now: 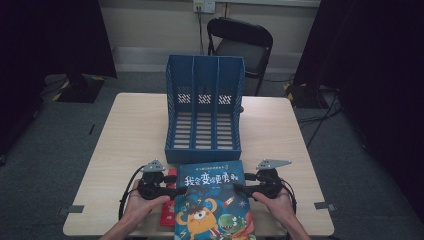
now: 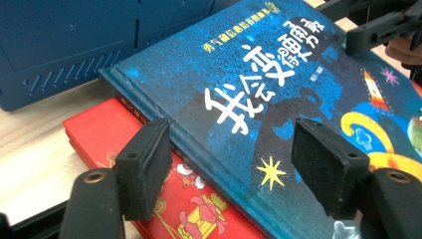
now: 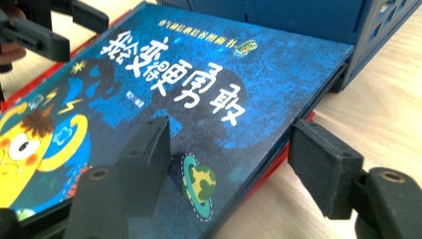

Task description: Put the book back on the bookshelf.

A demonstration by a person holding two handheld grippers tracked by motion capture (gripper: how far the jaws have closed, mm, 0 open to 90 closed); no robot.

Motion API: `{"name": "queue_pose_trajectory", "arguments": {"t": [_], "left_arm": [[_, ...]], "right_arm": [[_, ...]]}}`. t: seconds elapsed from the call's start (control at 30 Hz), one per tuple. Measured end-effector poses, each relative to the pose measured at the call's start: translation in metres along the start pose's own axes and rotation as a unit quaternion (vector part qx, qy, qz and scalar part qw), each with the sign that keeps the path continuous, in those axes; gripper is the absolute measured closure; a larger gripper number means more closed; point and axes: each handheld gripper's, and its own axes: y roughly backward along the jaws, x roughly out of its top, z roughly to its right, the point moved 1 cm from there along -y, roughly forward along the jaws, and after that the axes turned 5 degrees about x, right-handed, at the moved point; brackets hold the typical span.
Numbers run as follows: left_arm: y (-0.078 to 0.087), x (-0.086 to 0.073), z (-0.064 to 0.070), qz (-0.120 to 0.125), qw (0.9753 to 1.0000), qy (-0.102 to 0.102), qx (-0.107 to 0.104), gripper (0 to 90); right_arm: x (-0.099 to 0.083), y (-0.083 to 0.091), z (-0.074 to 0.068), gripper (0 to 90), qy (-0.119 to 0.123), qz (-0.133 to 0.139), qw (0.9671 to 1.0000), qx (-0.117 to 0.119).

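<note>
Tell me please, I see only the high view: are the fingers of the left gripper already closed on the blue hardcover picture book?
Observer: No. In the left gripper view the left gripper is open, one finger over the book's spine edge.
Operator: Is something under the book?
Observer: Yes, a red flat book lies beneath the blue hardcover picture book, sticking out on the spine side.
Operator: And the right gripper?
Observer: The right gripper is open too, straddling the book's other edge.

The blue book (image 1: 215,205) hides most of the red book (image 1: 169,212).
</note>
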Motion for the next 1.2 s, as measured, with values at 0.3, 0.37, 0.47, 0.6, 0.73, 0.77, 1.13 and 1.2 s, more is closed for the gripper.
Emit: {"name": "queue_pose_trajectory", "arguments": {"t": [0.3,0.37,0.47,0.6,0.73,0.77,1.13,1.2], "left_arm": [[0.000,0.000,-0.007,0.006,0.9997,0.014,-0.018,32.7],[0.001,0.000,-0.009,0.008,0.9996,0.017,-0.022,34.9],[0.000,0.000,-0.008,0.007,0.9997,0.012,-0.018,34.7],[-0.001,0.000,-0.007,0.007,0.9998,0.003,-0.016,34.6],[-0.002,0.002,-0.006,0.006,0.9999,0.000,-0.016,37.1],[-0.002,0.001,-0.006,0.006,0.9998,0.000,-0.017,36.8],[-0.002,0.001,-0.006,0.011,0.9992,0.028,-0.028,29.9],[-0.003,0.001,-0.004,0.011,0.9992,0.025,-0.029,28.2]], "right_arm": [[0.009,-0.008,0.003,28.8,-0.005,0.000,1.0000,-0.006],[0.010,-0.010,0.003,27.4,-0.003,0.002,0.9999,-0.011],[0.011,-0.010,0.001,28.0,0.005,0.011,0.9998,-0.013],[0.017,0.001,-0.002,37.4,0.005,0.043,0.9991,-0.001],[0.018,-0.003,-0.001,37.3,-0.014,0.039,0.9983,0.042],[0.019,-0.004,-0.001,37.4,-0.013,0.038,0.9983,0.043],[0.022,0.008,-0.013,38.4,0.042,0.055,0.9970,0.035],[0.020,0.010,-0.013,38.6,0.039,0.051,0.9973,0.035]]}}
